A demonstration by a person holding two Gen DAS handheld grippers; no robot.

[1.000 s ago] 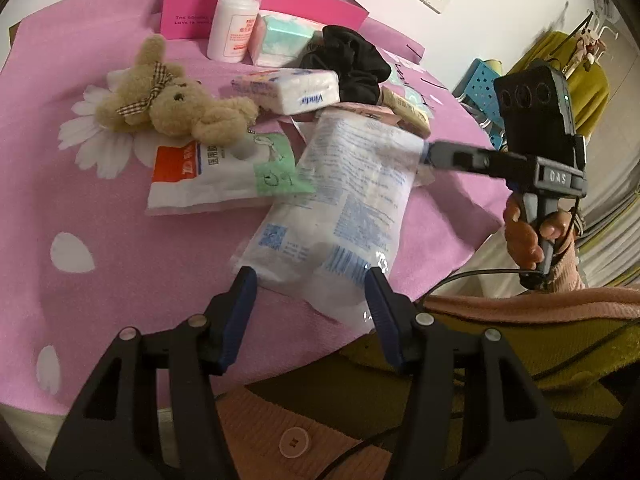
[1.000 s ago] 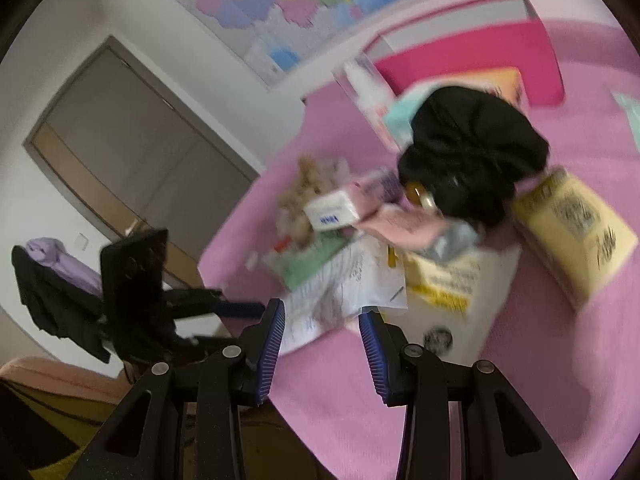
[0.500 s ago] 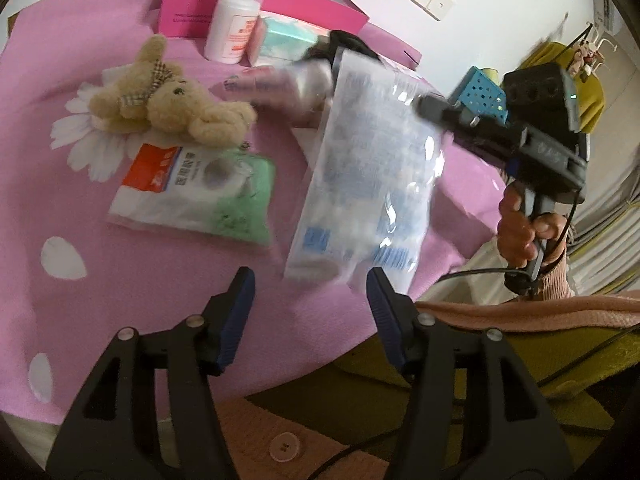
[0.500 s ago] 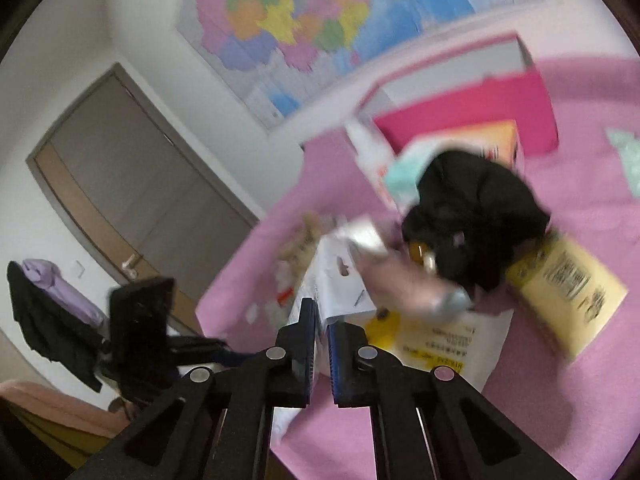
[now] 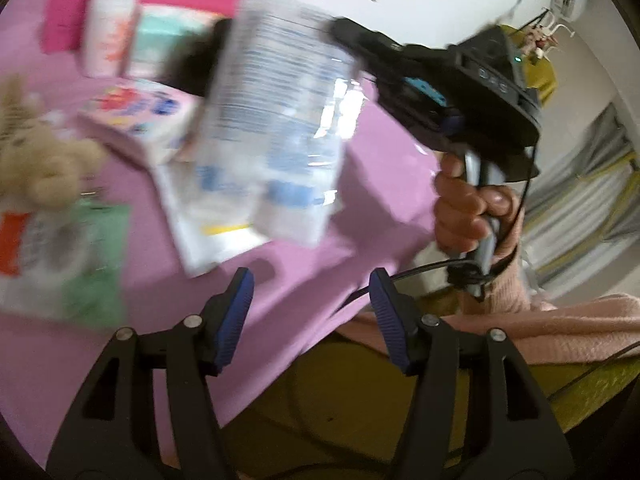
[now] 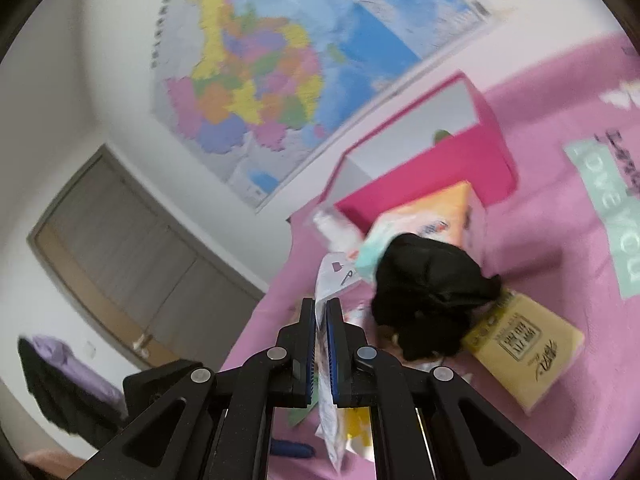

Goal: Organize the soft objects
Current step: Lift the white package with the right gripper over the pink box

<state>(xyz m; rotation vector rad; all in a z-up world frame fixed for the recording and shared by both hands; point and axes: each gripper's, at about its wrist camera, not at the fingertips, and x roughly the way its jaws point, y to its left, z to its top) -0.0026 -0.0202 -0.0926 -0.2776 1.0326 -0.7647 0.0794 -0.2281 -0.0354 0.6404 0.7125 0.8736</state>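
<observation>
Right gripper point(image 6: 321, 312) pinches plastic pack point(image 5: 276, 120) edge — hanging above table point(image 5: 372, 184).

clear printed plastic pouch point(image 5: 276, 120) hanging upright above pink cloth point(image 5: 380, 184), top edge pinched.

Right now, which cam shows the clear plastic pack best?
Left wrist: the clear plastic pack hangs broadside, printed face visible though blurred, pinched at its top edge by the right claw. Right wrist sees it only edge-on between its shut pads.
</observation>
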